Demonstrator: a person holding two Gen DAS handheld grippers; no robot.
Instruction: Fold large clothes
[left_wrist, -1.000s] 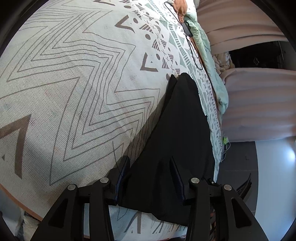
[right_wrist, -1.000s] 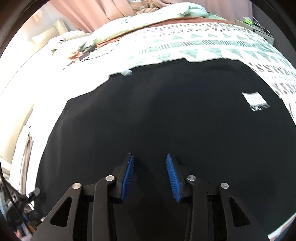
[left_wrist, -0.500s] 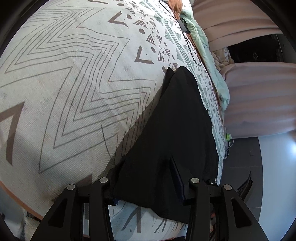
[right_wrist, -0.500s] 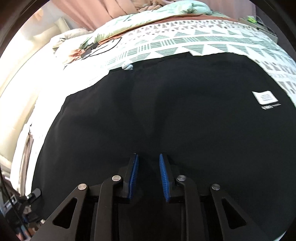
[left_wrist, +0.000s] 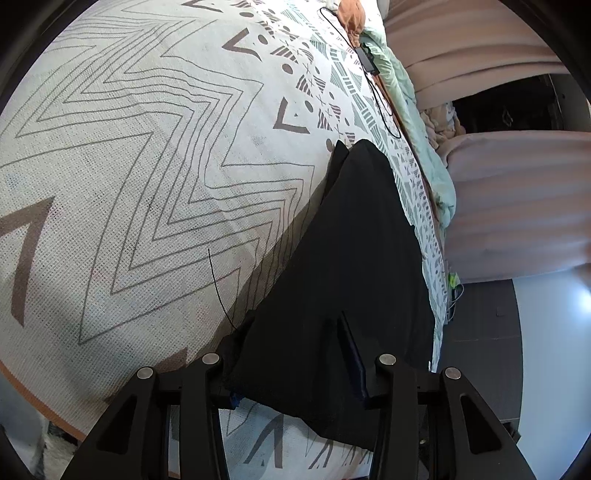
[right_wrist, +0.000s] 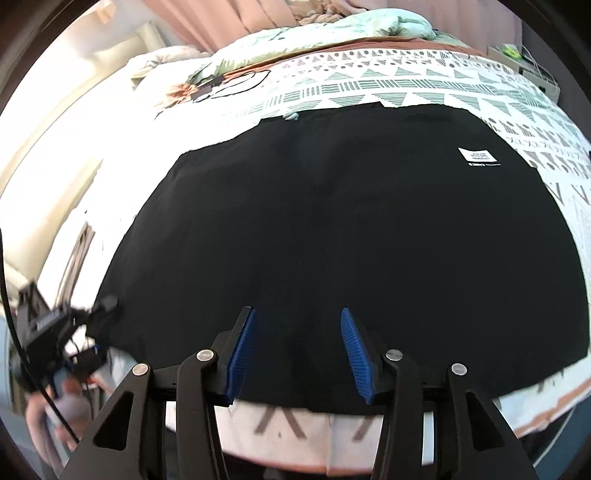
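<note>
A large black garment (right_wrist: 332, 221) with a white label (right_wrist: 476, 155) lies spread on the patterned bedspread (right_wrist: 406, 85). My right gripper (right_wrist: 295, 312) hovers over the garment's near hem. Its blue pads (right_wrist: 240, 350) are opening and nothing is pinched between them. In the left wrist view the garment (left_wrist: 351, 240) rises off the bedspread (left_wrist: 147, 147) as a taut fold. My left gripper (left_wrist: 295, 321) is shut on its corner, with cloth draped over the left finger. The right wrist view also shows the left gripper (right_wrist: 48, 325), at the garment's left corner, with a person's hand (right_wrist: 44, 410) on it.
A black adapter with its cable (left_wrist: 367, 61) lies at the far end of the bed beside a pale green duvet (left_wrist: 424, 140). Pink curtains (left_wrist: 517, 184) hang beyond it. Dark floor (left_wrist: 480, 332) lies past the bed's edge. A loose thread (left_wrist: 218, 288) dangles from the cloth.
The right gripper narrowed, then spread wide again, and drew back to the garment's near hem, so the bed's edge shows beneath it. The cloth slid over the left gripper's left finger.
</note>
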